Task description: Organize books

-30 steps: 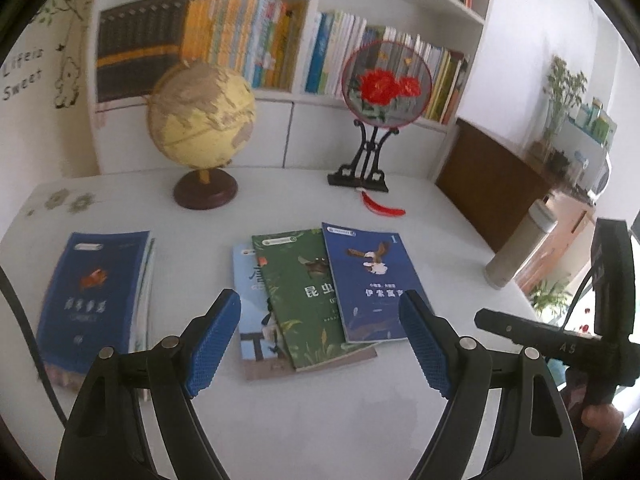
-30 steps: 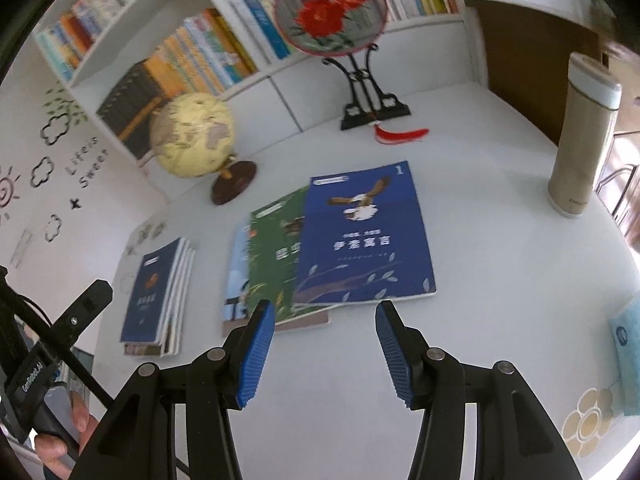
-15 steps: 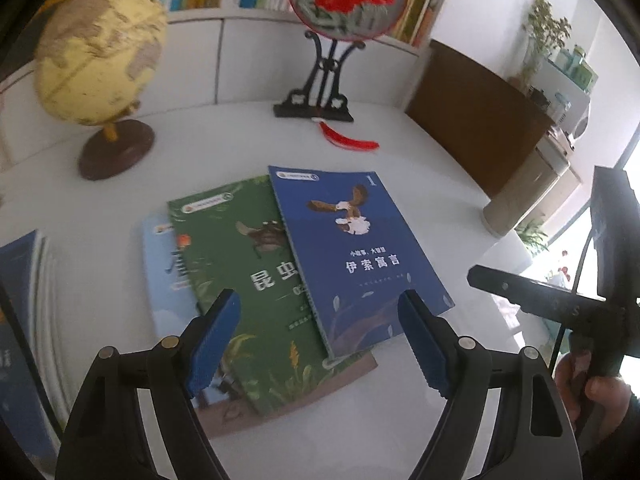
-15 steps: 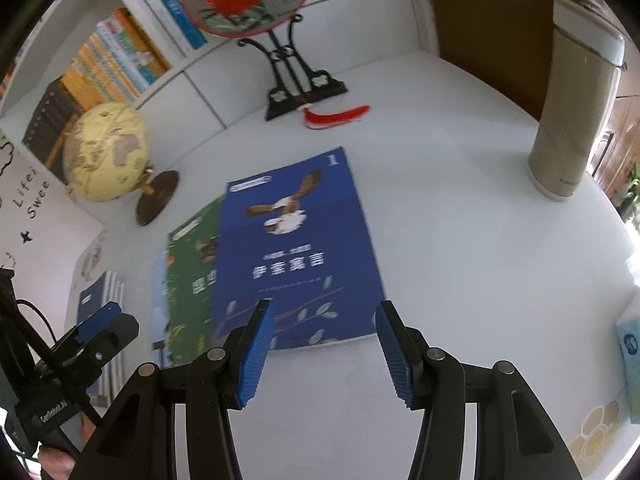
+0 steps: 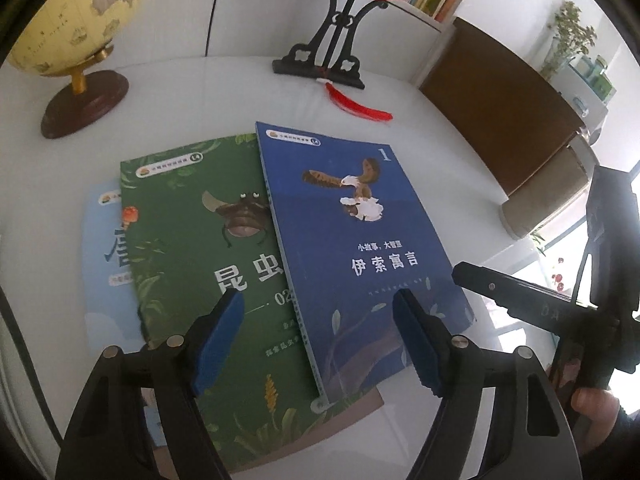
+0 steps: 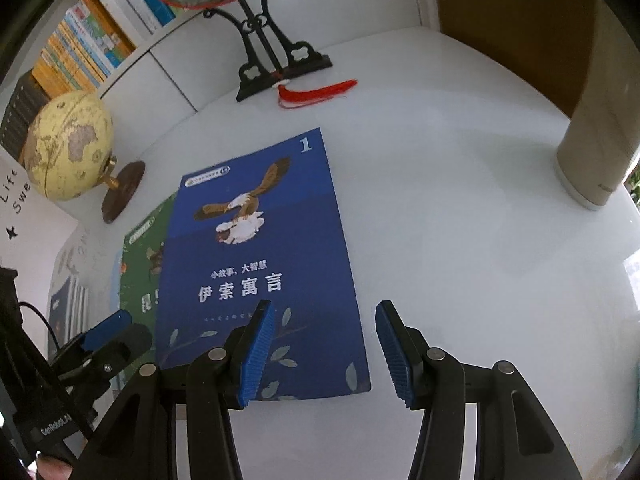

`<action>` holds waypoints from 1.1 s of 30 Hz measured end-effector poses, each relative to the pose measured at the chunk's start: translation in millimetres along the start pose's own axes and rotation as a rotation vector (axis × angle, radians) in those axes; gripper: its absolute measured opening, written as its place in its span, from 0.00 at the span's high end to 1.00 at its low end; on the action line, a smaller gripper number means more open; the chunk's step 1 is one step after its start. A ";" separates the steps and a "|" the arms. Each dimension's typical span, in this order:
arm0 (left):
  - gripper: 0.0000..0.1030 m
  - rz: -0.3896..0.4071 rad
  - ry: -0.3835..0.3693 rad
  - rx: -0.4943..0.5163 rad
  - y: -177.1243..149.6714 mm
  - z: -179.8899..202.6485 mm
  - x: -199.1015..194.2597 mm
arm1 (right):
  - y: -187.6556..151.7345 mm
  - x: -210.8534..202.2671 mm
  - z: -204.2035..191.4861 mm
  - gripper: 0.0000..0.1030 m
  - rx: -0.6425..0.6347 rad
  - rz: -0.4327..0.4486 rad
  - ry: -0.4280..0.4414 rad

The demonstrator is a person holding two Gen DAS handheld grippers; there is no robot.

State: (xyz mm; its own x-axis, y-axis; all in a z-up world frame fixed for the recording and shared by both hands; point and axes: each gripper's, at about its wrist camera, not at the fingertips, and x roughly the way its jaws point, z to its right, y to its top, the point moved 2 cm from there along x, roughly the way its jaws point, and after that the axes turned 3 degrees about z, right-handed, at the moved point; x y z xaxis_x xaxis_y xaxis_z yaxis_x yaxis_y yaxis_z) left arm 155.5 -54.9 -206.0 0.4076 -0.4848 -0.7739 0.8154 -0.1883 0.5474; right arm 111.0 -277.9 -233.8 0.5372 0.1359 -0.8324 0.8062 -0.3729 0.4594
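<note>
Three books lie fanned on the white table. A dark blue book with an eagle (image 5: pixel 360 240) (image 6: pixel 260 248) is on top at the right. It overlaps a green book with a beetle (image 5: pixel 200 248) (image 6: pixel 144 264), which overlaps a pale blue book (image 5: pixel 104 256). My left gripper (image 5: pixel 318 336) is open and empty, just above the near edges of the green and blue books. My right gripper (image 6: pixel 324 350) is open and empty over the blue book's near right corner. A further stack of dark blue books (image 6: pixel 68 308) lies at the far left.
A globe (image 5: pixel 76 16) (image 6: pixel 68 148) stands at the back left. A round fan on a black stand (image 5: pixel 332 40) (image 6: pixel 272 60) with a red tassel (image 6: pixel 320 90) is at the back centre. A beige flask (image 6: pixel 600 132) stands at the right. Bookshelves (image 6: pixel 88 44) line the wall.
Both grippers have moved forward and down toward the fanned books, which now fill more of each view. Both stay open.
</note>
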 end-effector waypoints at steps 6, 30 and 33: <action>0.28 -0.013 0.004 0.002 -1.6 4.4 9.5 | 3.7 9.1 7.4 0.51 0.004 -0.014 0.009; 0.48 0.037 0.058 -0.035 -28.3 -7.3 -40.2 | -5.3 8.7 -35.7 0.53 -0.088 -0.055 0.163; 0.48 0.042 0.102 -0.073 -43.0 -26.0 -58.4 | -16.8 7.5 -61.4 0.54 -0.151 -0.080 0.176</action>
State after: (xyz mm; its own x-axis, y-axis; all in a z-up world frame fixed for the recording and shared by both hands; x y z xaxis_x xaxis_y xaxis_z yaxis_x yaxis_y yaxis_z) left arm 107.3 3.7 -192.6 0.4790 -0.4007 -0.7811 0.8230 -0.1047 0.5584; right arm 116.7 -214.3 -228.7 0.4947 0.3221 -0.8072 0.8686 -0.2147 0.4466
